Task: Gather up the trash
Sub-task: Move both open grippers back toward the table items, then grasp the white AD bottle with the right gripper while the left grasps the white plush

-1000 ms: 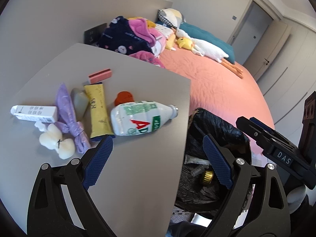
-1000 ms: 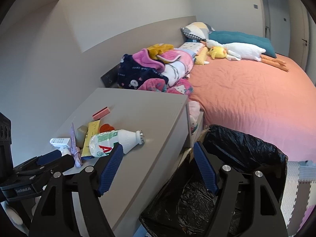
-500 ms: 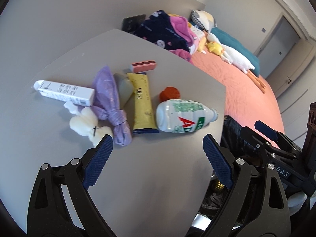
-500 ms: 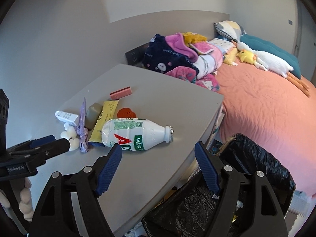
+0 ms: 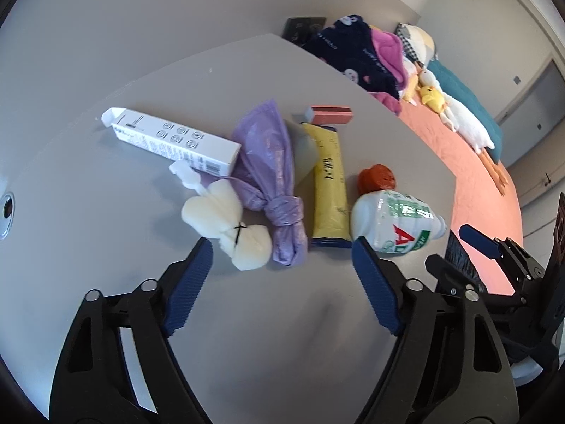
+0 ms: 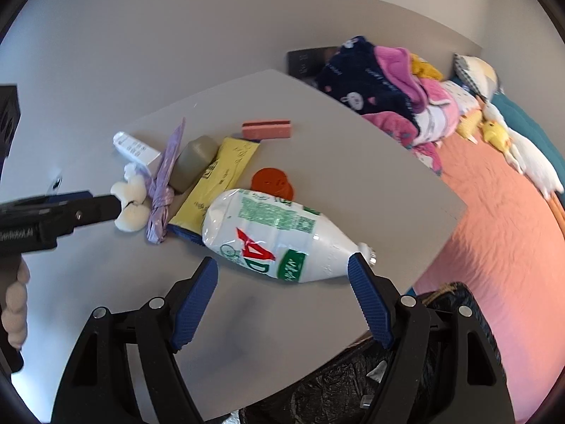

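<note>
Trash lies in a cluster on the grey table (image 5: 141,212): a white plastic bottle (image 6: 279,238) on its side, a yellow wrapper (image 5: 328,194), a knotted purple bag (image 5: 272,173), a cream wad (image 5: 226,219), a white carton (image 5: 169,137), an orange-red cap (image 5: 376,178) and a pink block (image 5: 330,115). My left gripper (image 5: 280,258) is open, just short of the cream wad and purple bag. My right gripper (image 6: 280,274) is open, its fingers either side of the bottle (image 5: 392,224). A black-lined trash bin (image 6: 335,385) stands below the table edge.
A bed with a salmon cover (image 6: 501,247) lies to the right, with piled clothes (image 6: 381,84) and plush toys (image 6: 519,145) at its head. A grey wall (image 6: 141,35) backs the table. A dark outlet panel (image 6: 303,62) sits on the wall.
Both grippers have moved left from over the bin towards the trash on the table and closer to it. The bottle now lies between the right fingers. Both stay open.
</note>
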`<state>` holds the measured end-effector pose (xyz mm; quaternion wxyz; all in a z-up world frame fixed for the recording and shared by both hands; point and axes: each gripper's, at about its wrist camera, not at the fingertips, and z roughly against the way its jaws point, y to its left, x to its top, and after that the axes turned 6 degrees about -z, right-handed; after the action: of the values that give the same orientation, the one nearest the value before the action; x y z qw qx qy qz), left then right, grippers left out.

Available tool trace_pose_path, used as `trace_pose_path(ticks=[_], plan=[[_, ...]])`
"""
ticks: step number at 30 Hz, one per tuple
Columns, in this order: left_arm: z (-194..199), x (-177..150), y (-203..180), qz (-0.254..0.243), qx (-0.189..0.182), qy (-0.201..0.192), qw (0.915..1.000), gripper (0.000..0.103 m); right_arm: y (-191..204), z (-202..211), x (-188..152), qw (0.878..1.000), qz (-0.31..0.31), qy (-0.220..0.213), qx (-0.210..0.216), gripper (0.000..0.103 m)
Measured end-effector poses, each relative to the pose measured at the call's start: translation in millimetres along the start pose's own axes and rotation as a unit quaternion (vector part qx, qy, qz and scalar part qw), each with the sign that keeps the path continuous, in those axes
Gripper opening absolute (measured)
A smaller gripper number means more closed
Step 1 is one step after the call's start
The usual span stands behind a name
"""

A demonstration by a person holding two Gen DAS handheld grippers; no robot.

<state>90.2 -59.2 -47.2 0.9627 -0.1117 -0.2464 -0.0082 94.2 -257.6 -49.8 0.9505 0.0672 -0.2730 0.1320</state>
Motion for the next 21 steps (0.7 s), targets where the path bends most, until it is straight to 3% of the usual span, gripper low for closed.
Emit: trace_pose_path(ticks=[9,16,21], plan=[[-19.4,2.5,26.4,0.049,0.025,0.032,0.998,0.066,16.2,-25.2,9.8,0.996,0.086,0.029,-0.001,0.077],[-41.1,4.0,44.8,0.089,0.031,0.069,0.9931,0.055,28.3,-42.2,14.0,0.986,0.163,0.038,-0.024,0.082],[-48.5,9.8,46.9,0.094,0.025,0.075,0.9924,0.054,35.4,-59.8,17.3,0.976,0.207,0.061,-0.024,0.083]])
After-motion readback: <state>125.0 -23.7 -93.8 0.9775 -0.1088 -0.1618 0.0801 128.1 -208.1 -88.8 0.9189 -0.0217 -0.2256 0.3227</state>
